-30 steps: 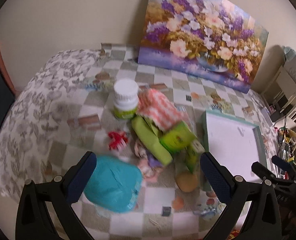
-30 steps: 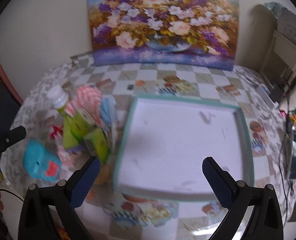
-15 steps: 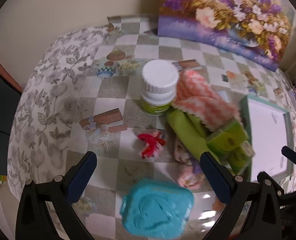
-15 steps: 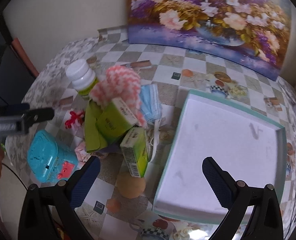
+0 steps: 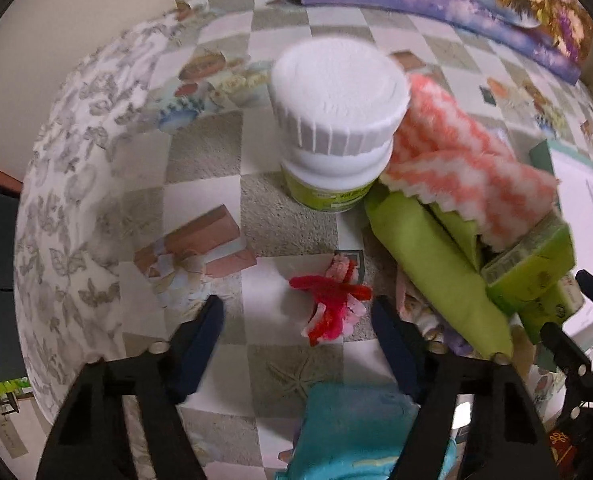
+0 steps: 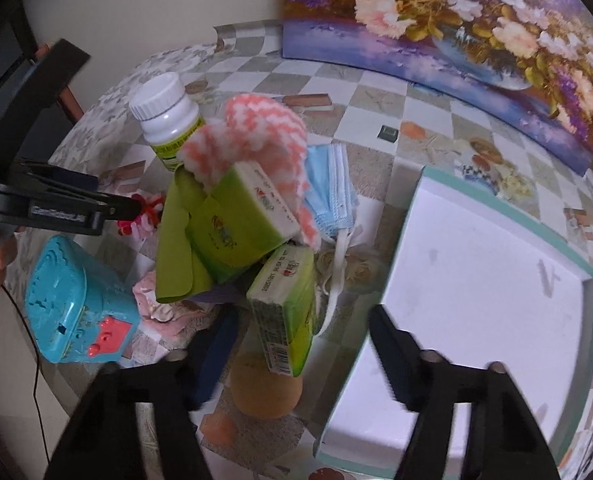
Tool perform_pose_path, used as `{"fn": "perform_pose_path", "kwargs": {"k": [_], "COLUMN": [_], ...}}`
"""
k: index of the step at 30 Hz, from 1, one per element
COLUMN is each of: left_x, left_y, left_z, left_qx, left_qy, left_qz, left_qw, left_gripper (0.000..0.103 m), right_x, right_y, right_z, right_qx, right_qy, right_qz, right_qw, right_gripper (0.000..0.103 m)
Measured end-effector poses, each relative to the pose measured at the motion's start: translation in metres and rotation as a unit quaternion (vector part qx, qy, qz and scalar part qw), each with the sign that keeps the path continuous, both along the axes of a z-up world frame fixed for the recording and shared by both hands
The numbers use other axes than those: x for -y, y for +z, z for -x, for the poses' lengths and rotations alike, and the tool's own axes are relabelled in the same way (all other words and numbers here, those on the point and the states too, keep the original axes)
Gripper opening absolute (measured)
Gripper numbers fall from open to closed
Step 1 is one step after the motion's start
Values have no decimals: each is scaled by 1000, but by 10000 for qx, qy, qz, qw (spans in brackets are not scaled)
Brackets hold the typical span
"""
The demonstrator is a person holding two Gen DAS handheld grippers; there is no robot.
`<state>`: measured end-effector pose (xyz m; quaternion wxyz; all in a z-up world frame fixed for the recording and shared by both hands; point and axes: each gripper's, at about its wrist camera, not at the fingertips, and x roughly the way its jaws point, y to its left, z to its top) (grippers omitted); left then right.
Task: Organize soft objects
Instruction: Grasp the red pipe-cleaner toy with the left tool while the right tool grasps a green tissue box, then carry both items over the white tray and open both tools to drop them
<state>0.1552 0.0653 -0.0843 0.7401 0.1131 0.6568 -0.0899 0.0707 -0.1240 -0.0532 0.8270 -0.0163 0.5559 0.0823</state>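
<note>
My left gripper (image 5: 296, 316) is open, its fingers on either side of a small red and pink fluffy toy (image 5: 330, 300) on the tablecloth. My right gripper (image 6: 302, 332) is open, straddling a green tissue pack (image 6: 286, 304) that leans on an orange sponge ball (image 6: 266, 388). A pile holds a pink and white zigzag cloth (image 6: 252, 140), a green cloth (image 6: 172, 244), a second green pack (image 6: 236, 224) and a blue face mask (image 6: 330, 188). The cloths also show in the left view (image 5: 468, 176).
A white pill bottle (image 5: 338, 120) stands behind the toy. A teal plastic box (image 6: 72, 296) sits at the near left. A white tray with a teal rim (image 6: 492, 280) lies at the right. A flower painting (image 6: 448, 28) leans on the wall.
Both grippers moved down and forward toward the pile. The left one now frames the red toy; the right one now frames the lower tissue pack. Both jaws have narrowed somewhat.
</note>
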Motion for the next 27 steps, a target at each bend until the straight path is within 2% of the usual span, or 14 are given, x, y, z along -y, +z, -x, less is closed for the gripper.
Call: {"fn": "perform_pose_path", "kwargs": {"k": [1,5,7,9,11,20,27], "left_x": [0,-2,-3,-2,-3,-17,-12], "left_y": [-4,-15,-15,-15,-16,5,76], "left_z": [-2,-5,-7,-6,-7,10,43], "left_qx": [-86,-330,-394,-419,-374,-159,604], "left_qy": [16,91,127,163,258,873,1222], "left_qz": [32,339,547,620,611,630,793], "left_qw": [10000,9988,9976,9971,9971,9941,9875], "left_gripper": [57,43,27,21,20,17,17], "right_x": [0,-1,-1,-1,0,18,44], "right_y": [-1,-3,-3,-3,-2,17,58], "right_z": [-1,-2,-2,-3,-3,4,17], "right_qx": [-18,-48,-57,-51,-66,30,433], "right_qy": [11,100,132,136,139,-97,-488], "right_qz": [3,-117,-145,-168,-221,-632,-820], "right_qw": [10000,9999,9998,9998,9996,9979,9945], "right_gripper": [57,42,36,33,27,25,25]}}
